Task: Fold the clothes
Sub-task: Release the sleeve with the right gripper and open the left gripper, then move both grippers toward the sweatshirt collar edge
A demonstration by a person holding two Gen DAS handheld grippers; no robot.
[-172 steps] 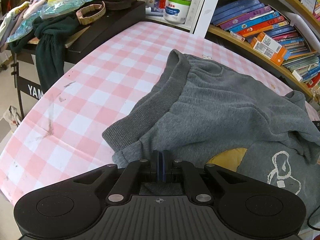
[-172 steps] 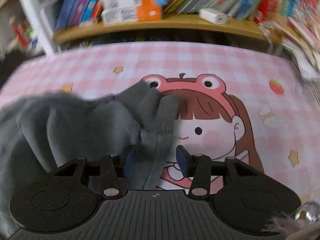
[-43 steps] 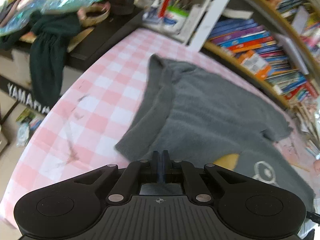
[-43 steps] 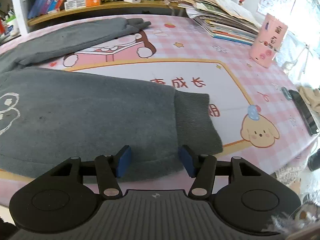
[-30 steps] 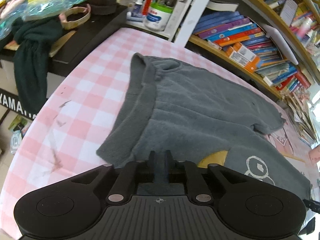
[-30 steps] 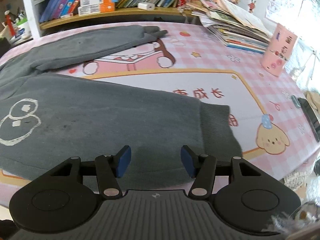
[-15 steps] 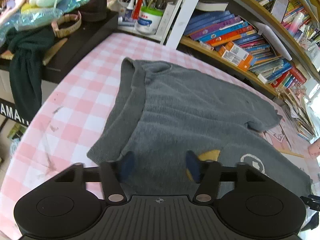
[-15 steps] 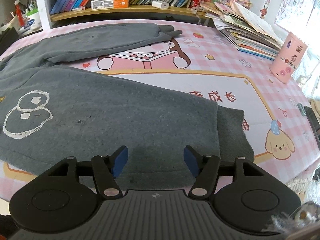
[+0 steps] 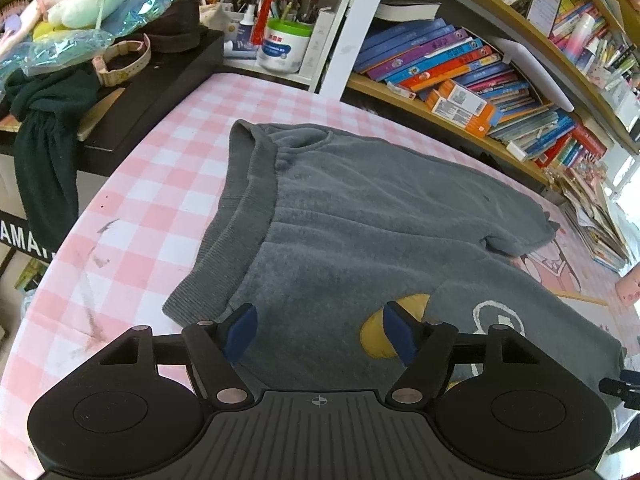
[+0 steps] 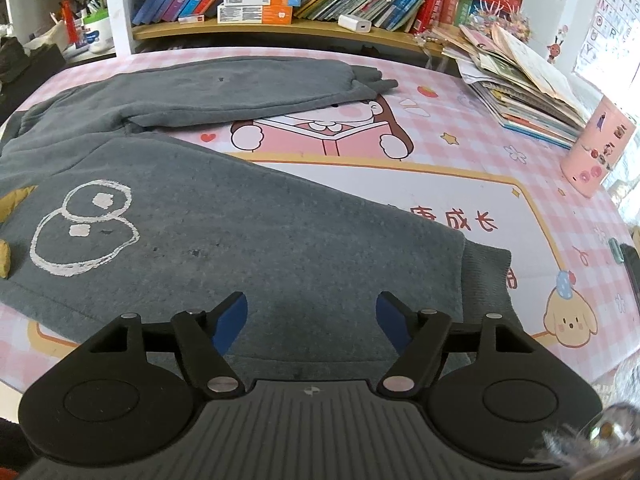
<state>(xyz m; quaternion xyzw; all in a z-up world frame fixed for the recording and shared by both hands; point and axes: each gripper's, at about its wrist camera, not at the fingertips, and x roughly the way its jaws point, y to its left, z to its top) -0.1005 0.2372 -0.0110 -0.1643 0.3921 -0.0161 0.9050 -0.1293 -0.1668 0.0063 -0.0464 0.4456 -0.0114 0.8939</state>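
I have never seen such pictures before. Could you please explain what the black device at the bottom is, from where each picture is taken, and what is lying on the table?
There is no robot here. A person holds one hand tool in each hand, and each tool has two fingers and a wide-angle camera looking forward along them. The black shape at the bottom of each picture is the tool itself.

One picture comes from the left gripper, the other from the right gripper. Both are open, with blue pads, and hold nothing.

On the pink checked tablecloth lie grey sweatpants, spread flat. The left view shows the waistband, the right view a ribbed cuff. Books and a pink cup are beside them.
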